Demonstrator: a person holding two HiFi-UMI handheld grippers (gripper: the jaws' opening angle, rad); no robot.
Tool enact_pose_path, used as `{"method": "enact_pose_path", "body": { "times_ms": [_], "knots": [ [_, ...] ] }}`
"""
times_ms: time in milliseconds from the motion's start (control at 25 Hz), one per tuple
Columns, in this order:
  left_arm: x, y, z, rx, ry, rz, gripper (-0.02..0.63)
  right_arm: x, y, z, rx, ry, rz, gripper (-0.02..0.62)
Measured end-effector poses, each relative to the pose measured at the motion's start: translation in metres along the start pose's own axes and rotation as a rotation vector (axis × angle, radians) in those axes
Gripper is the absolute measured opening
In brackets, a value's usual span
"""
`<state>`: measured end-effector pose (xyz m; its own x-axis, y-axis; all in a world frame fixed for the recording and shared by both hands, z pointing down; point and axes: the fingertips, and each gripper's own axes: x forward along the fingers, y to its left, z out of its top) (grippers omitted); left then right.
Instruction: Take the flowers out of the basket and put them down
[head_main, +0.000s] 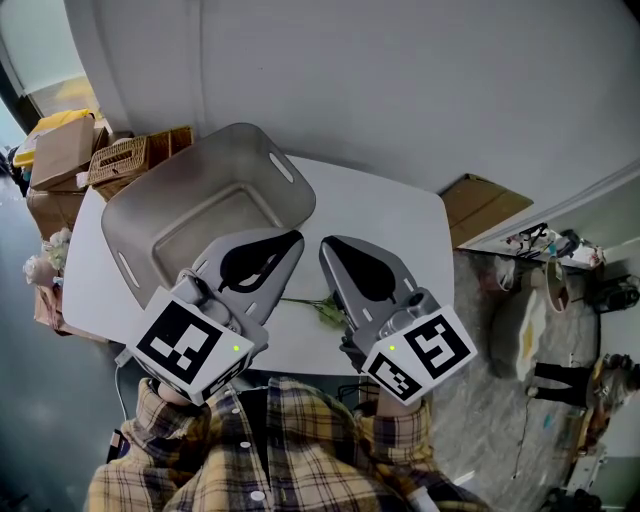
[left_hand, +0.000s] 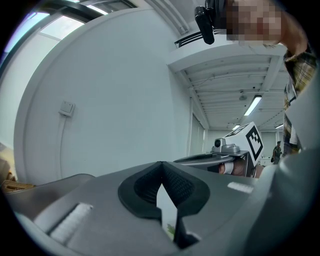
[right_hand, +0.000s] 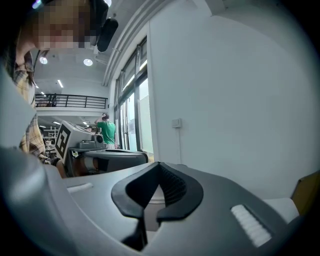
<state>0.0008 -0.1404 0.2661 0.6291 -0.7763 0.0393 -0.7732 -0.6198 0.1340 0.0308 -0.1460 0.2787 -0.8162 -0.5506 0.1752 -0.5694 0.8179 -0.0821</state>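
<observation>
Your flowers (head_main: 322, 306) lie flat on the white desk (head_main: 380, 210), close to its near edge. They are a thin green stem with a pale cluster at one end, set crosswise in front of you. They sit outside the grey basket (head_main: 200, 180), which stands apart from them towards the far left of the desk. The basket's floor looks bare in the head view, so the job reads as good as done.

Your left tongs (head_main: 292, 240) are closed on nothing. In the left gripper view the dark pads meet at their tips, and only a sliver of green stem shows far below through the gap. Your right tongs (head_main: 330, 245) are closed and empty too, pads meeting at the tip with nothing between them.

You hold both pairs roughly level above the desk's near edge, tips angled towards each other, with the stem lying below and between them. Neither pair touches it. That reads as a resting pose: closed jaws cannot snag the stem, and keeping them off the desk leaves the flowers where they lie. If you mean to finish, nothing further needs gripping. If a stem hides in the basket's near corner, I can't see it from here.
</observation>
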Motion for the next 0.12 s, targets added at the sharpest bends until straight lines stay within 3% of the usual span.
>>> {"method": "enact_pose_path", "body": {
  "times_ms": [120],
  "knots": [
    [0.0026, 0.0001, -0.0007, 0.007, 0.000, -0.006, 0.014, 0.0004, -0.0019, -0.0007, 0.001, -0.002, -0.003, 0.005]
  ]
}}
